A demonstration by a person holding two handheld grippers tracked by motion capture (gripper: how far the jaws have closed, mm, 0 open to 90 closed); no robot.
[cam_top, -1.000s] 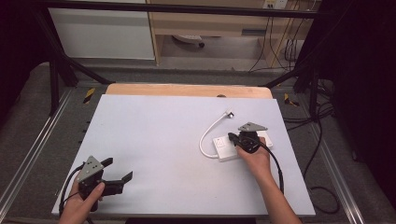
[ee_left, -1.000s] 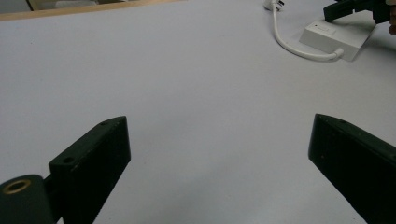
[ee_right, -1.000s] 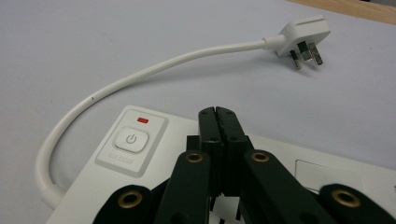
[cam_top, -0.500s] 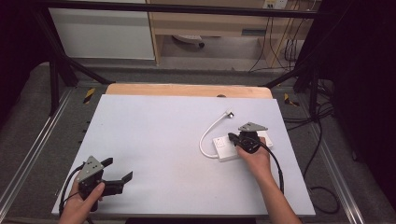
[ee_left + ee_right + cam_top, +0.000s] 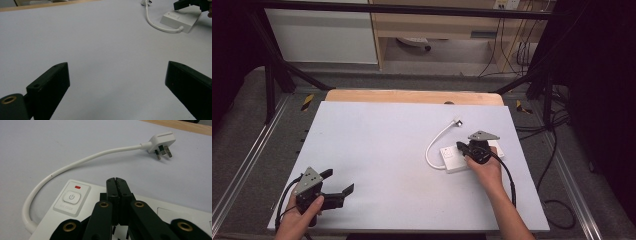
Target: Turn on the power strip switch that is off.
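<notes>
On the white tabletop [image 5: 377, 150], the right tool [image 5: 460, 146], jaws pressed together, hovers over the white power strip [image 5: 453, 159] at the right side, while the left tool [image 5: 337, 185] rests spread wide near the front-left corner.

I see a white table top [image 5: 382, 160] with a strip of bare wood [image 5: 412, 96] along its far edge. On it, right of centre, lies a white power strip [image 5: 453, 159], flat, power button and red light facing up. Its white cord [image 5: 435, 142] loops out left and ends at a plug [image 5: 457, 121] lying farther back on the table.
</notes>
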